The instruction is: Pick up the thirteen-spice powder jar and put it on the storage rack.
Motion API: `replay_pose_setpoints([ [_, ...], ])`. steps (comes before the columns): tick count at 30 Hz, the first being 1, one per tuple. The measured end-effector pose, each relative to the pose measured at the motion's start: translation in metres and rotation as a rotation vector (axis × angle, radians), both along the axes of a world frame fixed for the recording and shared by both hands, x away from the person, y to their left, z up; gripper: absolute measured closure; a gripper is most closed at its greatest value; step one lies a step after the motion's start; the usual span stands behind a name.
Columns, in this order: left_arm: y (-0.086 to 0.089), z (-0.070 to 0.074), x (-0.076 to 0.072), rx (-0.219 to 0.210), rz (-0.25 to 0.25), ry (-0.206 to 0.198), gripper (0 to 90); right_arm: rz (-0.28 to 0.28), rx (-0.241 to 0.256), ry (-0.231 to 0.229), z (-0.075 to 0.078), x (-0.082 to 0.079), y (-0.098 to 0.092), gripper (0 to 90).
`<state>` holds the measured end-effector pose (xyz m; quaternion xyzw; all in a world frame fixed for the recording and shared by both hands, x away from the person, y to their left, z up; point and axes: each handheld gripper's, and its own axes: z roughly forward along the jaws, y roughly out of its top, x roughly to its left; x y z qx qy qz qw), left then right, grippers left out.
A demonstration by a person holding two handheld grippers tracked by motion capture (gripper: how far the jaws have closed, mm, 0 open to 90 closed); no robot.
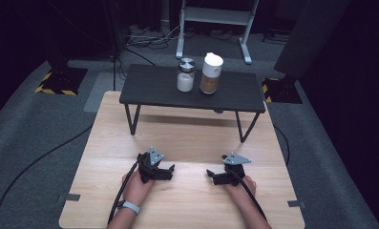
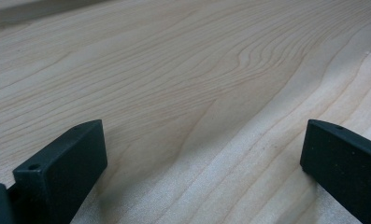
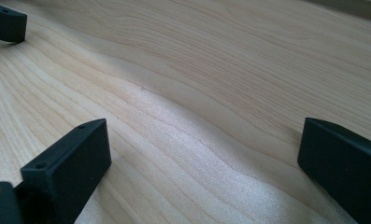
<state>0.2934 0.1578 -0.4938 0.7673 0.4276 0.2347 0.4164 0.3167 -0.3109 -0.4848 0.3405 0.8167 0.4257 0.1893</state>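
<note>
Jars standing far ahead of both claws

Jars are sitting upright, just beside each other, on the dark raised shelf (image 1: 149,88): glass jar (image 1: 185,75) left, white-capped jar (image 1: 211,73) right. Left claw (image 1: 169,171) and right claw (image 1: 210,175) are resting on the counter (image 1: 187,138), jaws apart and empty, well short of them, the right claw looking slightly nearer the white-capped jar

— What lies under the left gripper (image 1: 169,170)?
— Pale wooden table (image 2: 183,84), smooth, matt, wavy grain.
— And the jaws themselves?
— Matt black plastic, faintly speckled, same on the right gripper (image 1: 211,174).
</note>
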Motion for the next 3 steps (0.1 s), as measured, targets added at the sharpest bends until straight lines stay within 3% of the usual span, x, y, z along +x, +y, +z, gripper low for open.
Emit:
replay_pose_setpoints([
  [3, 0.0003, 0.0002, 0.0004, -0.001, -0.001, 0.002, 0.5, 0.0, 0.0, 0.0, 0.0, 0.0, 0.0, 2.1],
])
